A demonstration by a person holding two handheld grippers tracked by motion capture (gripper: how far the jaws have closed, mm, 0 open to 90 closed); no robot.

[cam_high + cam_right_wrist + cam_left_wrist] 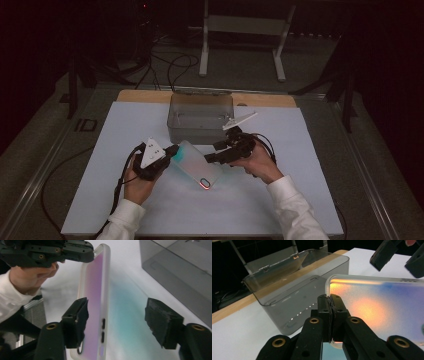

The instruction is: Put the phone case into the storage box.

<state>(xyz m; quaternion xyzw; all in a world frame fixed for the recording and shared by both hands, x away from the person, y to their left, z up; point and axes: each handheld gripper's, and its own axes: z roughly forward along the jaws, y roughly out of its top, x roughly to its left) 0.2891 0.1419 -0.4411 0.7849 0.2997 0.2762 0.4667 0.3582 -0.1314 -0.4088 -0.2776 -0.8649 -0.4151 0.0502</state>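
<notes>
A translucent phone case [198, 169] with a teal and pink tint is held just above the white mat, tilted on its long edge. My left gripper [174, 149] is shut on the case's corner; in the left gripper view its jaws [332, 305] pinch the rim of the case [374, 307]. My right gripper [214, 152] is open at the case's other side. In the right gripper view its jaws [120, 321] straddle the case [96, 297], whose side with the buttons lies close to one finger [77, 317], with a wide gap to the other.
A clear grey plastic box [200, 119] stands open just behind the case, at the far middle of the white mat [125, 200]. A white clip-like piece [240, 120] rests by its right corner. Beyond the table are cables and a white stand [240, 25].
</notes>
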